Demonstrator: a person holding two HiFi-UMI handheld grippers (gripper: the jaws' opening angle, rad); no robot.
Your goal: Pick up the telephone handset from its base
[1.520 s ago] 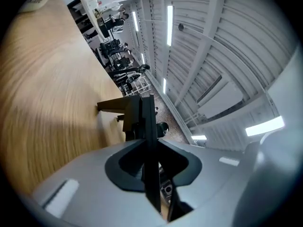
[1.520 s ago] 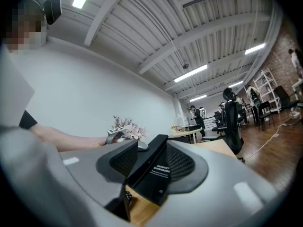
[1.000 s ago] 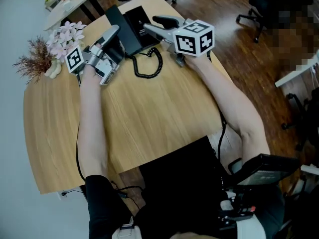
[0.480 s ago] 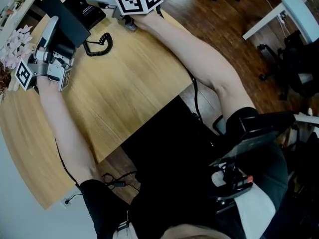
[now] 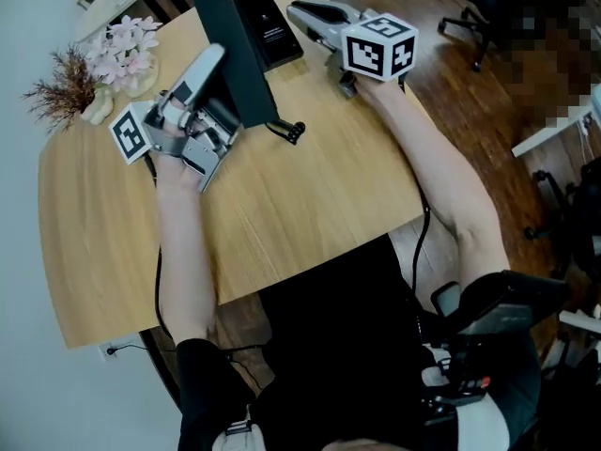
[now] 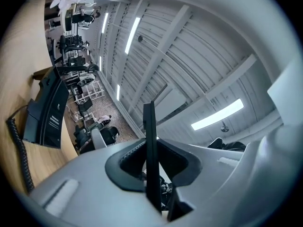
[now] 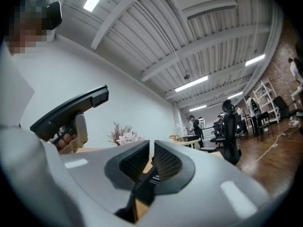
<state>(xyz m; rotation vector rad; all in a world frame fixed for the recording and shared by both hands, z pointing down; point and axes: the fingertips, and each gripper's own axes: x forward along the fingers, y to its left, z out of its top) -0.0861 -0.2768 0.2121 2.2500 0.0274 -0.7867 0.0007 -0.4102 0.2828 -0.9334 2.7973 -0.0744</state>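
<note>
clamping the handset (image 5: pixel 239 64), left gripper (image 6: pixel 152 160) holds it off the base (image 5: pixel 270 28) (head view only); right gripper (image 7: pixel 151 162) closed, empty.

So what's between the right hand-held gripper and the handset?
The phone base sits between the right hand-held gripper and the handset; the head view shows it.

We see the handset (image 5: pixel 235 54) black, the base (image 5: pixel 270 28) black too, the desk (image 5: pixel 282 195) pale wood grain. We note pale pink flowers (image 5: pixel 122 54) and a brown floor (image 5: pixel 451 83)
</note>
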